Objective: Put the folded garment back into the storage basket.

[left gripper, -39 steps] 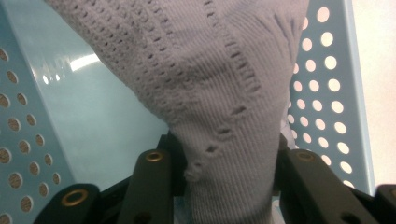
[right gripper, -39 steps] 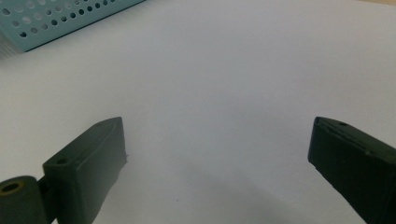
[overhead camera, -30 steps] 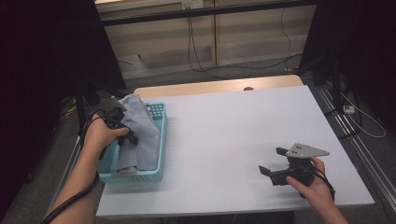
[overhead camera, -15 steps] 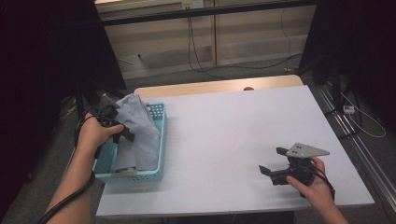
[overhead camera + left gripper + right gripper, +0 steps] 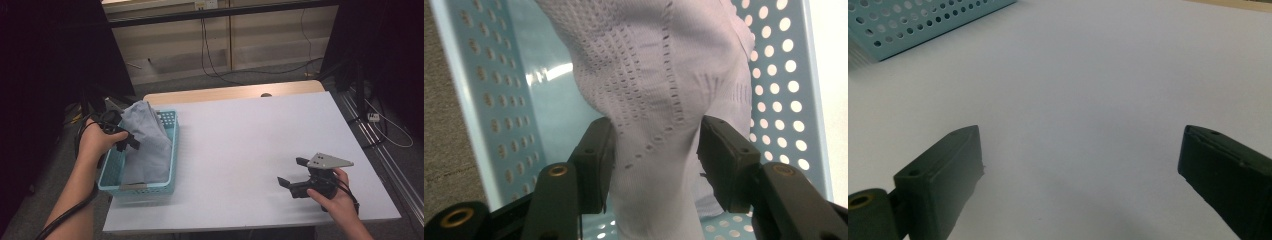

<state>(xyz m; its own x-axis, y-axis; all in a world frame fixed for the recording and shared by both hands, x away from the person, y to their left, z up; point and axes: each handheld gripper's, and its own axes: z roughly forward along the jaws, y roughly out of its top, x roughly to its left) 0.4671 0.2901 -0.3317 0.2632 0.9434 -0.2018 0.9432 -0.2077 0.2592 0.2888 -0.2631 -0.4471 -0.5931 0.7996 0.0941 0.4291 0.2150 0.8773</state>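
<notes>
Left gripper [image 5: 654, 150] is clenched on a bunched fold of the grey garment [image 5: 659, 85], which rises ahead of its jaws over the blue basket [image 5: 499, 125]. Such a thin pinch could slip, or trailing cloth could snag the basket rim. Right gripper [image 5: 1080, 165] rests released on the table [image 5: 1088, 75].

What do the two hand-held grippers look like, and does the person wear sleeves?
Both are black. The left gripper has two blocky jaws on arms with brass-coloured rivets, and a black cable trails from it along the forearm. The right gripper carries a grey three-cornered plate on top, and its jaws end in flat rectangular pads. The forearms are bare: no sleeves or gloves are visible.
</notes>
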